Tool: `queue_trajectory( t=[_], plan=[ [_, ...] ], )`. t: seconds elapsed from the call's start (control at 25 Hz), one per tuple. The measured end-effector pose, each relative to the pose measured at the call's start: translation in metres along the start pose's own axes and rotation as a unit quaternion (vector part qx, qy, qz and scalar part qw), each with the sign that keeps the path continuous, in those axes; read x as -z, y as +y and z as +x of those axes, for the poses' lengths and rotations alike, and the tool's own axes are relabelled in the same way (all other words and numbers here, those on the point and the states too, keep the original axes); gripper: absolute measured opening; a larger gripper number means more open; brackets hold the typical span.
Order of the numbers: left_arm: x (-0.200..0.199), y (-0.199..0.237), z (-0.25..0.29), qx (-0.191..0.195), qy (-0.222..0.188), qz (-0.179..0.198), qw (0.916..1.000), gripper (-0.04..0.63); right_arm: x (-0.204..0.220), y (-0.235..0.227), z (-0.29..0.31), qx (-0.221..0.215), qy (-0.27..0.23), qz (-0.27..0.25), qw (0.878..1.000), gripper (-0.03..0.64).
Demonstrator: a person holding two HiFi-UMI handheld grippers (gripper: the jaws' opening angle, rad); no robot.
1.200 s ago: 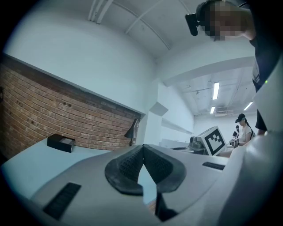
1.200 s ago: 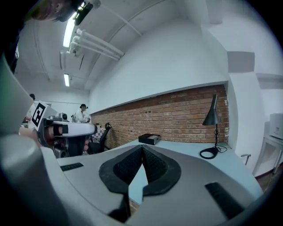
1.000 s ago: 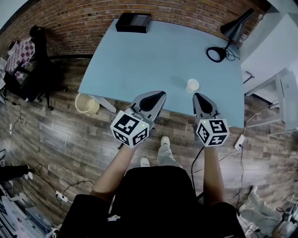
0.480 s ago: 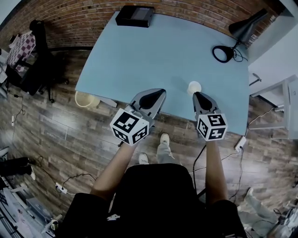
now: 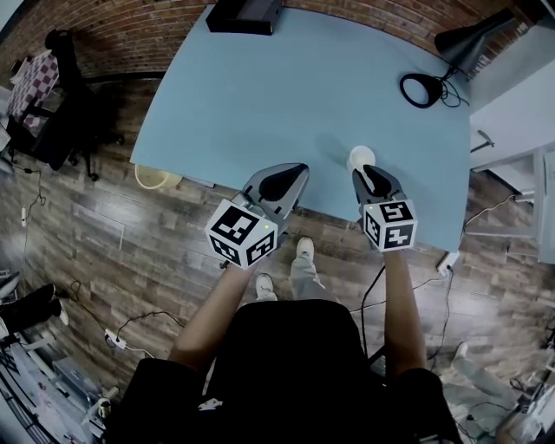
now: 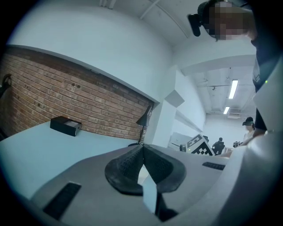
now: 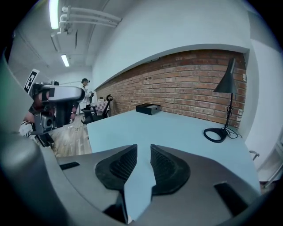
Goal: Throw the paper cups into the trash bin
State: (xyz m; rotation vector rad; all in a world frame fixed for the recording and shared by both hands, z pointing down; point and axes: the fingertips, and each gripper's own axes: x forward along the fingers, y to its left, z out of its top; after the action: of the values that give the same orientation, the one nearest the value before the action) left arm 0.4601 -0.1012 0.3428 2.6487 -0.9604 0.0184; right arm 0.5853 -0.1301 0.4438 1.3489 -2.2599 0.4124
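Entry: approach to cup.

- Right gripper (image 5: 371, 176): jaws have just been opened from shut to a moderate gap. Nothing is held, and only tabletop is seen between the pads. Compared with a second ago, it has been brought forward and lowered until its tips sit just beside the cup's near side. Contact cannot be confirmed.
- Left gripper (image 5: 289, 173): jaws are pressed together and empty, parked at the table's near edge.
- White paper cup (image 5: 361, 157): stands upright on the light blue table (image 5: 260, 95), near its front edge, not yet grasped.
- Round pale trash bin (image 5: 149, 177): sits on the floor under the table's left corner, well apart from the cup.
- Black box (image 5: 243, 15) and black desk lamp (image 5: 453, 42): at the far edge, no obstruction.

A grasp is judged imminent.
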Motion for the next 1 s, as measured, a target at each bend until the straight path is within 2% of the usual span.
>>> queue_trajectory(
  t=[0.32, 0.64, 0.88, 1.0],
  plan=[
    [0.016, 0.011, 0.016, -0.018, 0.015, -0.016, 0.9996, 0.003, 0.035, -0.019, 0.033, -0.005, 0.066, -0.049, 0.997, 0.11],
    [0.027, 0.027, 0.025, -0.047, 0.023, -0.032, 0.9981, 0.003, 0.063, -0.028, 0.058, -0.021, 0.121, -0.088, 0.989, 0.112],
    [0.031, 0.025, 0.029, -0.052, 0.026, -0.036, 0.9977, 0.003, 0.069, -0.028, 0.065, -0.016, 0.15, -0.185, 0.971, 0.112],
    [0.032, 0.024, 0.031, -0.056, 0.027, -0.037, 0.9974, 0.003, 0.075, -0.026, 0.068, -0.024, 0.163, -0.209, 0.964, 0.11]
  ],
)
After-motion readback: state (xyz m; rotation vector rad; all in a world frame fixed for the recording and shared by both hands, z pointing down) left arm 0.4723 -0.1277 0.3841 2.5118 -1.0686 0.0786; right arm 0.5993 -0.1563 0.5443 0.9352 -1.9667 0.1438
